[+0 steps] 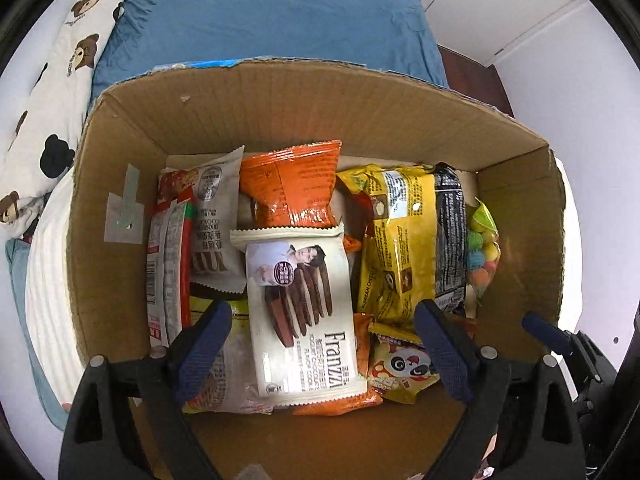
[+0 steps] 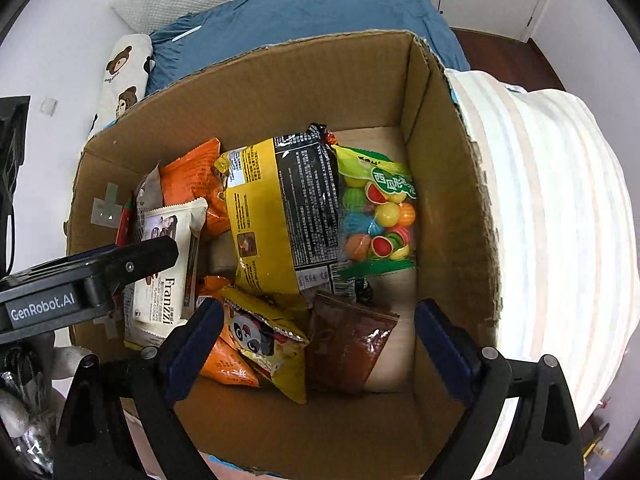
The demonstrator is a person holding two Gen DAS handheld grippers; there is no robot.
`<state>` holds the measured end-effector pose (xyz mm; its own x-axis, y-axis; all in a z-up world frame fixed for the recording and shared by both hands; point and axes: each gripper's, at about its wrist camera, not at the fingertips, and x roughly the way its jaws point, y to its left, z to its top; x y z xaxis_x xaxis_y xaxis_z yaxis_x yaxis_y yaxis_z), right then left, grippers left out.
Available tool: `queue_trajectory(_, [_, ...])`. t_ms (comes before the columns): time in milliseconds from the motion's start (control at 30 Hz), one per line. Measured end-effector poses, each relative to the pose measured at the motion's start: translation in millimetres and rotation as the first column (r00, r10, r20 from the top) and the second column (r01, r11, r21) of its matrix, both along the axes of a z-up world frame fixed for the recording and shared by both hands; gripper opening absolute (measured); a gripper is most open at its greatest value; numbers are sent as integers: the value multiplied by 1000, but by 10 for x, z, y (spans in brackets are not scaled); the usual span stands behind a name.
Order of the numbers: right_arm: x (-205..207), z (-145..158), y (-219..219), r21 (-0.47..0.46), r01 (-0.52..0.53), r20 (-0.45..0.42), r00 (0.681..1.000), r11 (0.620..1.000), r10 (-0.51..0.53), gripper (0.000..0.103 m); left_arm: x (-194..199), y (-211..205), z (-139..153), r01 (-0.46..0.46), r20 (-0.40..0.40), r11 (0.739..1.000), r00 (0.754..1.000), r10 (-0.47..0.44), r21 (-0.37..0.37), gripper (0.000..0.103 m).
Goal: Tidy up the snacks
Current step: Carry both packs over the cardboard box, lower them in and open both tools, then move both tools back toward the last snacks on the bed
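An open cardboard box (image 1: 304, 108) (image 2: 448, 184) holds several snack packs. A white Franzzi cookie pack (image 1: 300, 312) (image 2: 168, 264) lies in the middle, an orange bag (image 1: 292, 184) behind it, a yellow-black bag (image 1: 412, 232) (image 2: 280, 216) to its right, a bag of coloured gum balls (image 2: 376, 216) by the right wall, a panda pack (image 2: 260, 340) and a brown sachet (image 2: 344, 348) near the front. My left gripper (image 1: 320, 356) is open and empty above the Franzzi pack. My right gripper (image 2: 316, 348) is open and empty above the panda pack and sachet.
The box sits by a blue bed cover (image 1: 272, 20) with a bear-print pillow (image 1: 60, 80) to the left. A white ribbed cushion (image 2: 552, 220) presses the box's right wall. The left gripper's body (image 2: 80, 280) reaches in from the left in the right wrist view.
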<state>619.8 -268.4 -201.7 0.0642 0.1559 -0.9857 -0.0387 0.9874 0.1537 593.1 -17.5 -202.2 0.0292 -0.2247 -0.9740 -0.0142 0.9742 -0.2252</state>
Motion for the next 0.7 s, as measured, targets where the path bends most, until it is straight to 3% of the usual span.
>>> queue_trajectory(467, [-338,343,-102,0,7,50,999,1000,-7,98,-460,56,522,23,132,998,991,-30,57,93])
queue_trajectory(700, [-674,656,-110,1,5,128,992,1000,-6,98,-894,187,773,-2,203,998,979,-10,60,93])
